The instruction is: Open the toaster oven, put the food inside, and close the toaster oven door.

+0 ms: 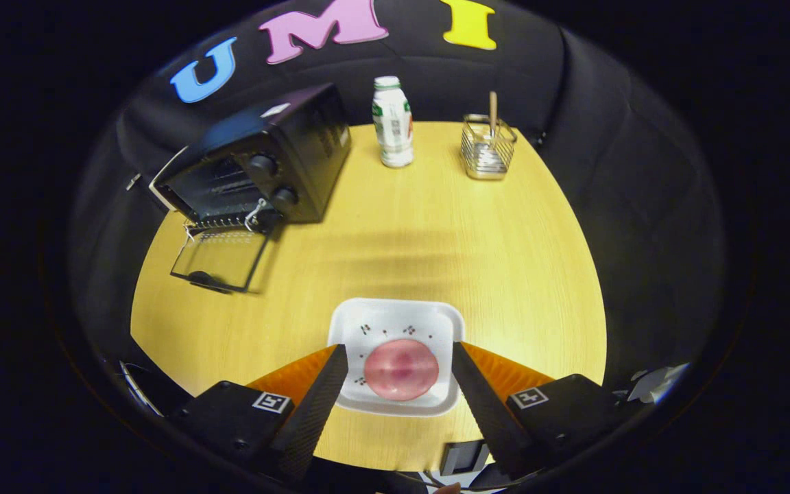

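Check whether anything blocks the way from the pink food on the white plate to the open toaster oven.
Nothing visible does. The food lies between the open gripper fingers; bare table runs to the toaster oven, door down.

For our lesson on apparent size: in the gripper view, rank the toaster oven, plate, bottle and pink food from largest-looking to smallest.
1. Toaster oven, door open
2. Plate, near the camera, so enlarged
3. Pink food, between the open tongs
4. Bottle, far off; close to the food, so unsure
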`<state>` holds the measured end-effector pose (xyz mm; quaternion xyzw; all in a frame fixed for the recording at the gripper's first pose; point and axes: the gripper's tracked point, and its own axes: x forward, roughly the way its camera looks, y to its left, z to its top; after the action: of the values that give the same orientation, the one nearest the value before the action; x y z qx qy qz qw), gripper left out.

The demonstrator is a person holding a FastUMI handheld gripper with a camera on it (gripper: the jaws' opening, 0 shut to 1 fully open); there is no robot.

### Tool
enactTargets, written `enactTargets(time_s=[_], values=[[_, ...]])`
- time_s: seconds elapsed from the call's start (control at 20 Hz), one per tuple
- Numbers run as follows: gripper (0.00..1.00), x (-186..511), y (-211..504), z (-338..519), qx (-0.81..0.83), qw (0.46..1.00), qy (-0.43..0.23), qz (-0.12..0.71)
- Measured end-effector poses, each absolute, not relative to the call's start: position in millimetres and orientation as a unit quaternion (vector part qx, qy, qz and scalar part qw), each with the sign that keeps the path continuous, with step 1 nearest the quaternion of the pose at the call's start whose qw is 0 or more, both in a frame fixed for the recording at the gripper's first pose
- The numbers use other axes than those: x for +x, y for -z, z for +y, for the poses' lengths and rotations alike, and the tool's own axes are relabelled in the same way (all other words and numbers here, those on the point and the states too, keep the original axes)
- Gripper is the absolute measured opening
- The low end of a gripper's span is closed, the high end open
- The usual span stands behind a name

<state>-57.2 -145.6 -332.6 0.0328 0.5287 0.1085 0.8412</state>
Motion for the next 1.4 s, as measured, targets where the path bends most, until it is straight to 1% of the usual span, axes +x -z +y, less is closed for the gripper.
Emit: enactTargets(time_s=[0.15, 0.2, 0.25, 0.3, 0.35, 0.45, 0.65, 0.7, 0.75, 0.8, 0.85, 0.9, 0.95, 1.05, 1.25, 1.4], values=[[0.99, -56.3, 362.9, -161.1, 0.054, 0.817, -0.100, 0.566], [0.95, -54.4, 371.9, -165.8, 0.057, 0.810, -0.094, 0.576], [0.79, -52.7, 380.1, -172.7, 0.054, 0.804, -0.089, 0.585], [0.72, -51.7, 387.4, -176.4, 0.053, 0.800, -0.086, 0.592], [0.69, -48.8, 393.0, -177.9, 0.055, 0.794, -0.086, 0.599], [0.55, -47.3, 400.8, -178.4, 0.062, 0.783, -0.087, 0.613], [0.55, -48.6, 416.5, -178.9, 0.051, 0.766, -0.098, 0.633], [0.44, -48.3, 407.4, -182.4, 0.053, 0.765, -0.097, 0.634], [0.33, -48.8, 412.6, -180.3, 0.059, 0.761, -0.101, 0.638], [0.33, -51.1, 419.1, -180.7, 0.064, 0.759, -0.104, 0.640], [0.23, -48.6, 414.7, -182.0, 0.074, 0.756, -0.107, 0.642], [0.16, -49.9, 416.0, -179.7, 0.087, 0.750, -0.117, 0.645], [0.08, -52.7, 415.6, -179.2, 0.102, 0.743, -0.125, 0.649], [0.05, -53.8, 416.0, -179.1, 0.135, 0.739, -0.126, 0.648], [0.05, -57.2, 402.7, -169.1, 0.253, 0.725, -0.133, 0.626], [0.05, -55.9, 393.6, -160.4, 0.327, 0.721, -0.124, 0.598]])
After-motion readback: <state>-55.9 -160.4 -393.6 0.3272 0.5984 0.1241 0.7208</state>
